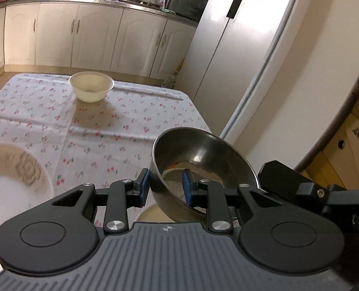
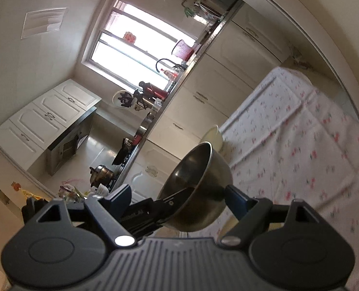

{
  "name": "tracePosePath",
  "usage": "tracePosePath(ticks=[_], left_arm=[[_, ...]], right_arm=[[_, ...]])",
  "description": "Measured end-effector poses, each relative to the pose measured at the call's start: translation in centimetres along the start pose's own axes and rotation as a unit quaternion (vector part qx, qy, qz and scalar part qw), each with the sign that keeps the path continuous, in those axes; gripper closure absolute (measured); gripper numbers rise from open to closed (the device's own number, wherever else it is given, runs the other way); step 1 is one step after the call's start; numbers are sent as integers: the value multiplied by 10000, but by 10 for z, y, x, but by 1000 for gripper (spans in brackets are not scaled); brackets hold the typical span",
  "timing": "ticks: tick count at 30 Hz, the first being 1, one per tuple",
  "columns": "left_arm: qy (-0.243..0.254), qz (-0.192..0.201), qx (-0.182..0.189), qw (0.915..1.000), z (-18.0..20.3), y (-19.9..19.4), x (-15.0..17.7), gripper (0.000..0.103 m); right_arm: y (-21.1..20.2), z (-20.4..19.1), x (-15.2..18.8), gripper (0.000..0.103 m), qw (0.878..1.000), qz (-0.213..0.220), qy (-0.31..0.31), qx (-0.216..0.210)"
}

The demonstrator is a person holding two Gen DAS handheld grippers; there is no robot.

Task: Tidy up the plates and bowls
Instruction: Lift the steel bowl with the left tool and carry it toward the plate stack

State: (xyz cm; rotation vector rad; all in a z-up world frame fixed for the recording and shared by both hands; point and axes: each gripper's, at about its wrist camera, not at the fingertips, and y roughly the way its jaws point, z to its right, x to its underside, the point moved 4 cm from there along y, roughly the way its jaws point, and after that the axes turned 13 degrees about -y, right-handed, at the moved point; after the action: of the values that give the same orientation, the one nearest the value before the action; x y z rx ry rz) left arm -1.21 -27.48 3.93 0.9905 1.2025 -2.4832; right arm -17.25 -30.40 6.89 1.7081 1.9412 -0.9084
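A steel bowl (image 1: 199,155) hangs tilted above the table, and my left gripper (image 1: 165,186) is shut on its wall, one blue pad outside and one inside. In the right wrist view the same steel bowl (image 2: 199,174) lies between the fingers of my right gripper (image 2: 179,194). The right pad (image 2: 236,200) rests against the bowl's outer wall, while the left finger (image 2: 122,194) stands apart from the rim, so this gripper is open. A white bowl (image 1: 91,86) stands at the table's far side. A patterned plate (image 1: 17,177) lies at the near left.
The table wears a flowered cloth (image 1: 121,126). A cream dish edge (image 1: 150,215) shows under the steel bowl. Cream cabinets (image 1: 82,36) under a cluttered counter run behind the table, and a tall fridge (image 1: 240,48) stands to its right.
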Motion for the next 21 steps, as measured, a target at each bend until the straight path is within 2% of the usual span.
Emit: tracePosePath(ticks=[8, 21], left_arm=[[-40, -146, -49, 9999, -12, -5, 23, 75], [-125, -311, -176, 9993, -26, 5, 44, 74]], right_arm=[[-12, 4, 25, 18, 9998, -102, 159, 109], [-13, 10, 44, 18, 9992, -242, 225, 221]])
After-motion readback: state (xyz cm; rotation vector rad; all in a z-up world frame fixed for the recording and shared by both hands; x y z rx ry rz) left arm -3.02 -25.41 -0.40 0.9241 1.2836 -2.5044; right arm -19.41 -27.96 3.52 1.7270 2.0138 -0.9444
